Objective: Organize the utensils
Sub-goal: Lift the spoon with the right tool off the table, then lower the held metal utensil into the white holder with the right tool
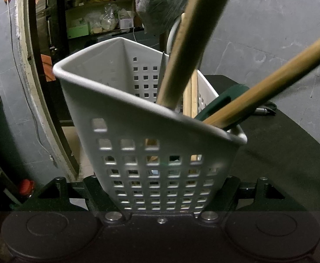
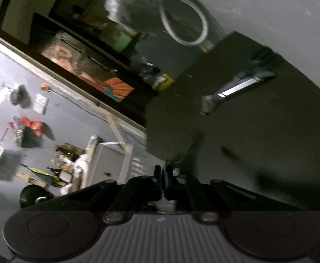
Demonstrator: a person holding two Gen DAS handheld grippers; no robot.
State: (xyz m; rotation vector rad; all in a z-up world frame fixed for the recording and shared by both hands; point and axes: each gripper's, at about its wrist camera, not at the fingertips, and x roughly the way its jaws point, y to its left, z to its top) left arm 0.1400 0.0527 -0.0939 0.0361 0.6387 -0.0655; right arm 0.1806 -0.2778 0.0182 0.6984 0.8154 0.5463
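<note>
I hold the white perforated plastic utensil basket [image 1: 160,153] in the centre of the left view, my left gripper [image 1: 162,199] clamped across its base; wooden-handled utensils [image 1: 181,65] and a dark green tool [image 1: 223,105] already stand inside; a silver-handled utensil [image 2: 236,89] waits on the dark tabletop [image 2: 269,142], upper right of the right view; my right gripper [image 2: 164,179] is pinched together on something small and blue that I cannot identify; no writing is readable.
</note>
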